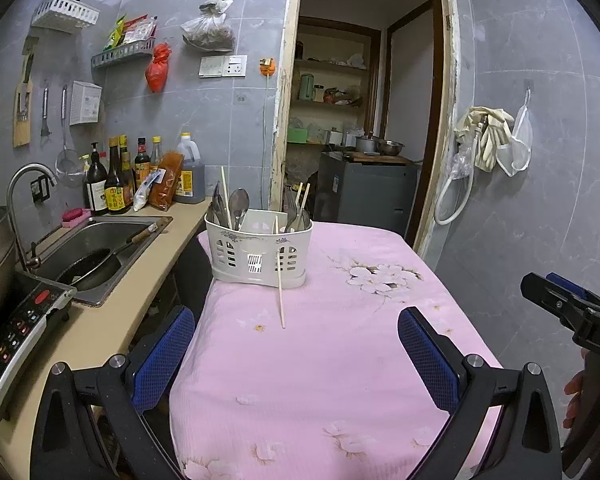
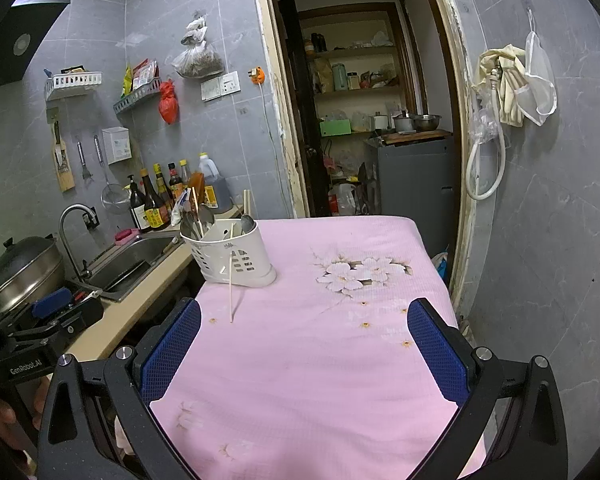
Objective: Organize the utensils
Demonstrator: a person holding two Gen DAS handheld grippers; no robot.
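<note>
A white slotted utensil holder stands at the far left of the pink floral table. It holds spoons, forks and chopsticks. One loose chopstick leans against the holder's front, its lower end on the cloth. My left gripper is open and empty, well short of the holder. The right wrist view shows the holder and the leaning chopstick. My right gripper is open and empty above the table's near half. It also shows at the right edge of the left wrist view.
A counter with a sink and a pan runs along the table's left side. Sauce bottles stand at its back. An induction cooker and a steel pot sit near left. A doorway opens behind the table.
</note>
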